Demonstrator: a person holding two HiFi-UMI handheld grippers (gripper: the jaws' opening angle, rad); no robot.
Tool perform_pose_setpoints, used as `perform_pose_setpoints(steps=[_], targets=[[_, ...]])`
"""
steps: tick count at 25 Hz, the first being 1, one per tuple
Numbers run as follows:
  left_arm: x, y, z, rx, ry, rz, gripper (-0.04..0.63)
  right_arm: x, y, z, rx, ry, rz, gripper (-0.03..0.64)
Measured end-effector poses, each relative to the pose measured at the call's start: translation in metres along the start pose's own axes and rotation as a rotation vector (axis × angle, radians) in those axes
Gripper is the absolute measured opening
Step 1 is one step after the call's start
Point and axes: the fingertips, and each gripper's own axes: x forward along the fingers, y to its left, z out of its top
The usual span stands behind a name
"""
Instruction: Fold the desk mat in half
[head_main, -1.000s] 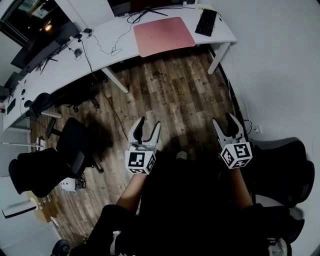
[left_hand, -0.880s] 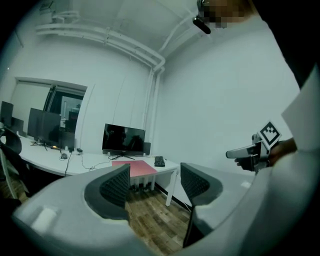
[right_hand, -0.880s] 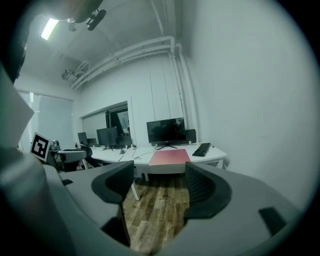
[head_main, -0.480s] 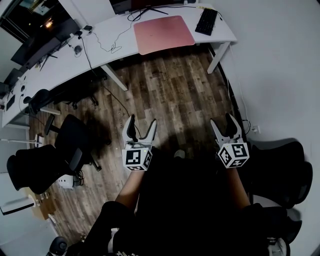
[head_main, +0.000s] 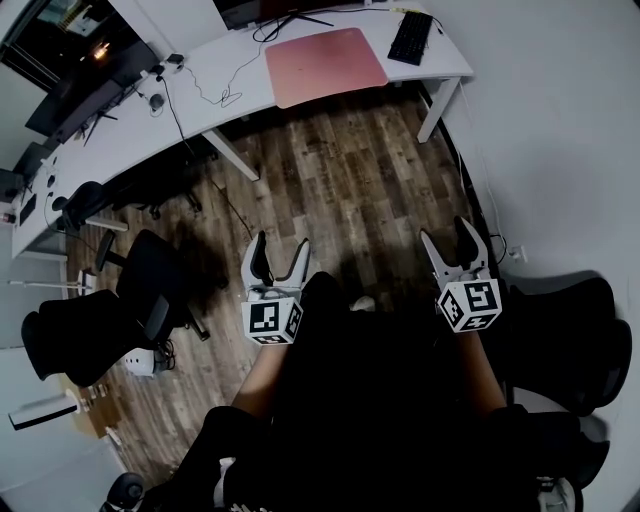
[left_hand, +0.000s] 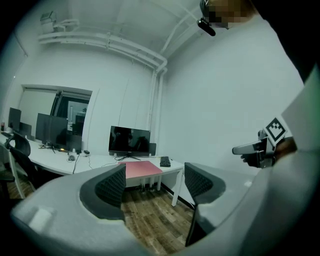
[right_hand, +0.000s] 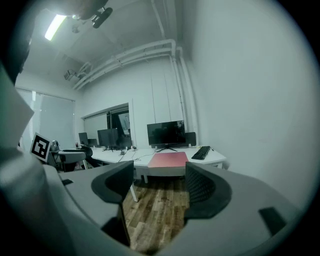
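Right, I'm holding both tools over the wood floor (head_main: 340, 170), well apart from the white desk (head_main: 200, 95). The left gripper (head_main: 280, 243) and right gripper (head_main: 447, 232) have just been opening; both are now standing wide apart with nothing between the jaws. The pink desk mat (head_main: 325, 65) is lying flat and unfolded on the desk, with the keyboard (head_main: 411, 38) just beside it. The head view is barely catching the monitor (left_hand: 129, 140); both gripper views are showing it upright behind the mat.

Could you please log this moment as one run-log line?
desk mat: flat, unfolded on desk | left gripper: empty, jaws just opened wide | right gripper: empty, jaws just opened wide | both over floor, away from desk
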Motion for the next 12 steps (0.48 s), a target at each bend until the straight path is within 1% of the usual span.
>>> perform_pose_setpoints(steps=[2,5,9,12], targets=[[-0.004,0.002,-0.006,0.002,0.015,0.008,0.348,0.002,-0.001,0.001,-0.011,-0.005,0.001,0.305],[-0.002,0.006,-0.013,0.002,0.037,0.011,0.348,0.008,-0.008,-0.004,0.003,-0.003,-0.009,0.305],[0.013,0.014,-0.012,-0.020,0.020,0.021,0.348,0.021,-0.016,-0.015,0.027,0.022,-0.023,0.305],[0.030,0.022,-0.013,-0.022,0.013,0.014,0.348,0.034,-0.016,-0.020,0.034,0.042,-0.029,0.305]])
